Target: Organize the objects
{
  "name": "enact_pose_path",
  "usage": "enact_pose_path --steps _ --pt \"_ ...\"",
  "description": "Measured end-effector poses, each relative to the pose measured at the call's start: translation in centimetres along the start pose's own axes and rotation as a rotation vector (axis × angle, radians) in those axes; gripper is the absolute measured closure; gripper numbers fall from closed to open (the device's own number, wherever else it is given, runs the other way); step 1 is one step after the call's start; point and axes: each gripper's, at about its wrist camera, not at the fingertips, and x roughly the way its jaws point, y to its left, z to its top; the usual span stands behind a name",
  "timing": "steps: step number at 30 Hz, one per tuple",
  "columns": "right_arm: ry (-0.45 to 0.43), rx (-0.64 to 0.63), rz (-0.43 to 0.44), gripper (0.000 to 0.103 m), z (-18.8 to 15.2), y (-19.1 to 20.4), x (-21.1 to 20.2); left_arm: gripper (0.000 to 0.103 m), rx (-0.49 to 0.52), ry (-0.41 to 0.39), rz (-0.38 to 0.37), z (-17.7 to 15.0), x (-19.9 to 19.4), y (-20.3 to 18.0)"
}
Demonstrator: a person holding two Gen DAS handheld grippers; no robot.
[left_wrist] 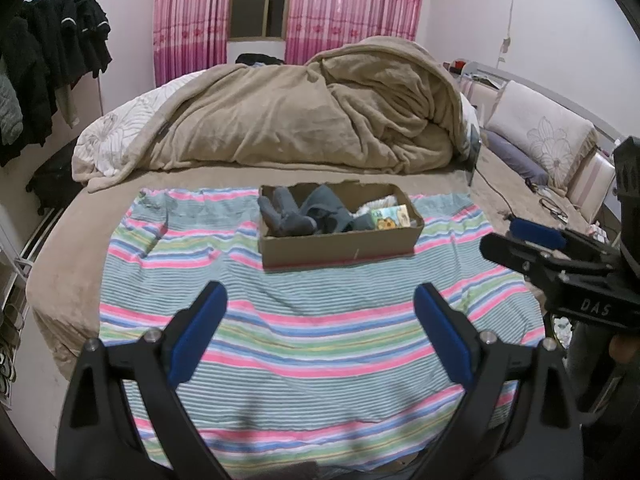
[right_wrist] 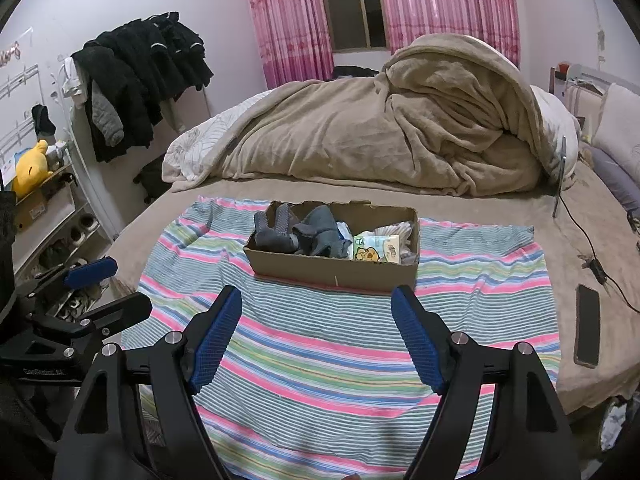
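A brown cardboard box [left_wrist: 340, 245] [right_wrist: 332, 270] sits on a striped cloth [left_wrist: 312, 340] [right_wrist: 320, 352] spread on the bed. In it lie grey socks [left_wrist: 284, 216] [right_wrist: 276, 232], a grey-blue garment [left_wrist: 328, 210] [right_wrist: 320, 236] and a cartoon tissue pack [left_wrist: 390, 218] [right_wrist: 376, 250]. My left gripper [left_wrist: 321, 296] is open and empty, held above the cloth in front of the box. My right gripper [right_wrist: 318, 298] is open and empty too, also short of the box. Each gripper shows at the side of the other's view.
A heaped beige blanket [left_wrist: 312, 120] [right_wrist: 400, 136] lies behind the box. A black phone [right_wrist: 587, 314] and a charger cable [right_wrist: 588, 240] lie on the bed at the right. Dark clothes [right_wrist: 140, 76] hang at the left, above shelves with a yellow plush toy [right_wrist: 30, 168].
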Motion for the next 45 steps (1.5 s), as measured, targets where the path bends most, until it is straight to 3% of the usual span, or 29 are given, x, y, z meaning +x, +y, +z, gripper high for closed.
enact_pose_path --steps 45 --pt "0.039 0.037 -0.013 0.023 0.3 -2.7 3.4 0.007 0.000 0.042 -0.009 1.2 3.5 0.1"
